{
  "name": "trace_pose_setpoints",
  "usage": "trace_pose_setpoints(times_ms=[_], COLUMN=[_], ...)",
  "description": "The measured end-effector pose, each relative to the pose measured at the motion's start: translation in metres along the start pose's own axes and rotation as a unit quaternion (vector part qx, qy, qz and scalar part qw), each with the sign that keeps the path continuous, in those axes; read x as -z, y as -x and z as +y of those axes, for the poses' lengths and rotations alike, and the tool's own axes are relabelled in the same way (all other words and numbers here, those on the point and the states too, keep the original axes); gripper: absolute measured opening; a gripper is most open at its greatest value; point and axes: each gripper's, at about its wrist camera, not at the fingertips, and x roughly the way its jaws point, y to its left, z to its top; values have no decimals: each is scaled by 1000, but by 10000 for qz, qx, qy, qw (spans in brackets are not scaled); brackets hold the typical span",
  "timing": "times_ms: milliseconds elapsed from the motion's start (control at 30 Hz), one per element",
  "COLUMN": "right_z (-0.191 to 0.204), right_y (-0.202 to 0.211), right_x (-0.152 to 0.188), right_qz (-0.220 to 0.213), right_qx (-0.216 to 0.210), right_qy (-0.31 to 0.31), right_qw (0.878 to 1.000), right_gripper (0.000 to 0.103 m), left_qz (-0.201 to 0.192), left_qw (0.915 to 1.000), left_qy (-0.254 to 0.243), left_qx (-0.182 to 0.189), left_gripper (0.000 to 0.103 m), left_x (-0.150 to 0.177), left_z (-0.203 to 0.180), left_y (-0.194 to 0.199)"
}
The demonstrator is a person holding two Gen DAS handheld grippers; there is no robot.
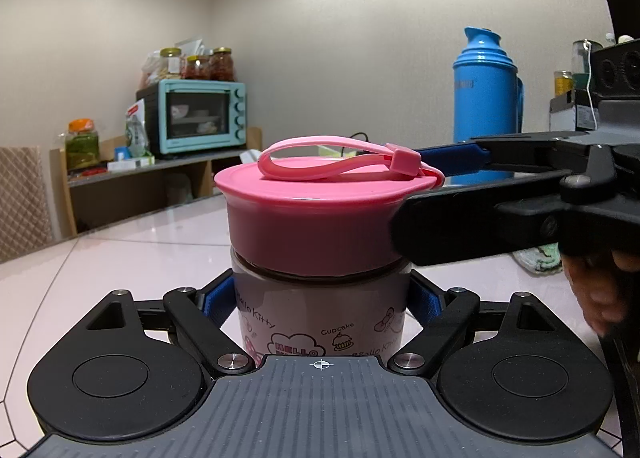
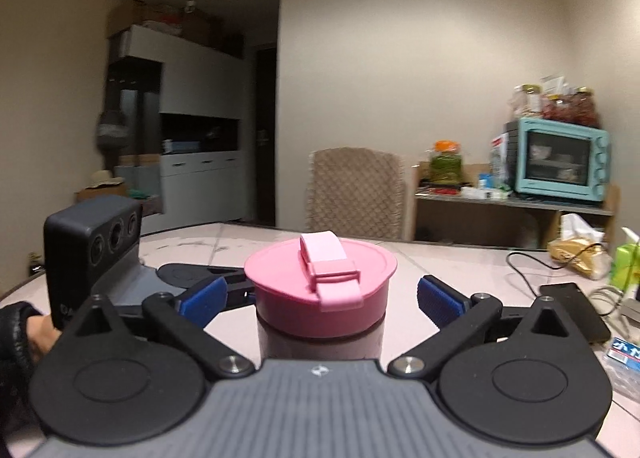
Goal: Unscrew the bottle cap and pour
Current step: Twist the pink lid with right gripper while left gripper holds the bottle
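Left wrist: left claw (image 1: 320,300) clamps pink-capped bottle (image 1: 320,318); contents hidden.

"Hello Kitty", "Cupcake" on bottle (image 1: 320,322)

— What surrounds the table (image 2: 460,258)?
— Plain cream walls (image 1: 340,38). A wooden shelf (image 2: 512,214) carries a teal toaster oven (image 2: 560,160) topped with jars (image 1: 208,64); a quilted chair (image 2: 356,194) stands beside it.
— And farther back?
— White cabinets (image 2: 200,106) and a dark doorway (image 2: 266,130).

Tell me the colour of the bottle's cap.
Pink, strap included; the cap shows best in the right wrist view.
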Motion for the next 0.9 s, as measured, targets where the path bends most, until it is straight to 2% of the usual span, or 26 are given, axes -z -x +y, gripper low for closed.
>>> trace_pose_setpoints(times_ms=[267,900], right_z=[12,11], right_y=[-19,-37], right_x=[5,9], right_qz=[41,83], right_qx=[527,602], right_qy=[-72,-228], right_qw=[9986,9979], right_gripper=[103,96], left_qz=[1,0], left_qw=[10000,10000], left_qy=[1,-1], left_qx=[1,0], left_gripper=[90,90], left_x=[0,1], left_z=[1,0], left_y=[0,0])
